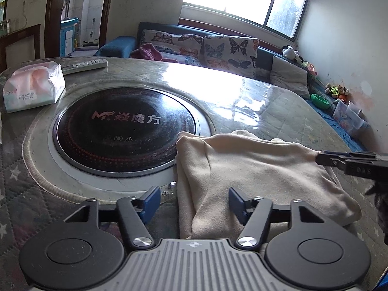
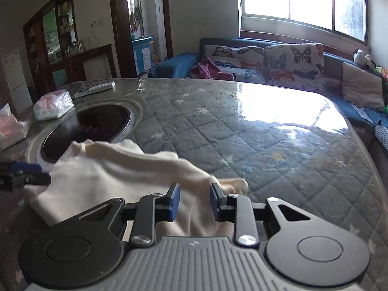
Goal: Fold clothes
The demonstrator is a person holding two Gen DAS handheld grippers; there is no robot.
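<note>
A cream fleece garment lies bunched on the quilted table, its left edge overlapping the rim of a round black cooktop. My left gripper is open wide and low over the garment's near left part, with cloth between and under its fingers. My right gripper is open with a narrower gap, and a ridge of the garment runs between its blue pads. In the left wrist view the right gripper sits at the garment's right edge. The left gripper shows at the garment's left edge.
A tissue pack and a white remote lie at the table's far left. A sofa with butterfly cushions runs behind the table under the window. The glossy quilted top stretches right of the garment.
</note>
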